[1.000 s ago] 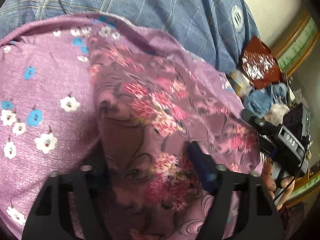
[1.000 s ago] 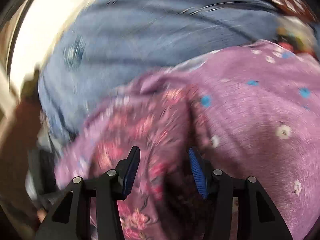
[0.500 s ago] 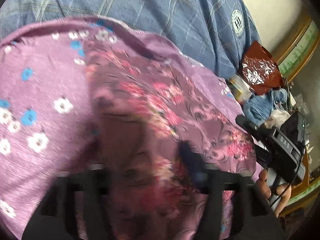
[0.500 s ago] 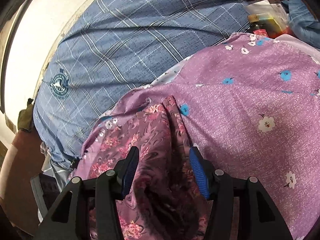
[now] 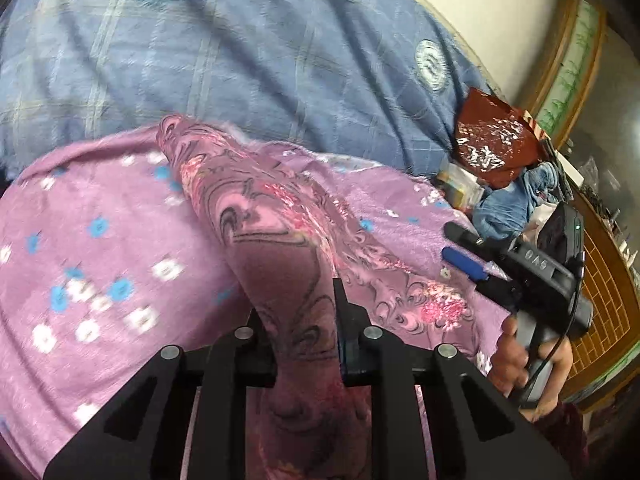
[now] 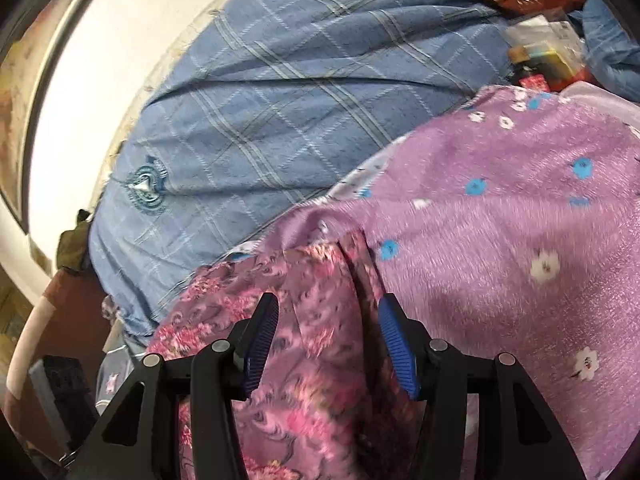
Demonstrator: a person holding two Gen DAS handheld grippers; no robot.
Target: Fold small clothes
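Underneath, blue plaid bedspread (image 5: pixel 248 64), left claw (image 5: pixel 298 320) clenching floral garment (image 5: pixel 260 216), right claw (image 6: pixel 326 344) released.

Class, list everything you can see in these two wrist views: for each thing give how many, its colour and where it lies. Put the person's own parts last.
Swirl-print garment: one, pink-mauve with red flowers, bunched on the fleece, running into the left gripper.
Fleece blanket: one, lilac with white and blue flowers, under the garment.
Checked sheet: one, blue with round crests, behind the fleece.
Shiny bag: one, dark red, far right on the sheet.
Blue cloth heap: one, beside the bag.
Clear packet: one, contents unclear, near the bag.
Wall: cream, behind the bed.
Left gripper: one, black, jaws shut on the garment.
Right gripper: one, black with blue pads, jaws open over the garment.
Right hand: one, on the right gripper's handle.
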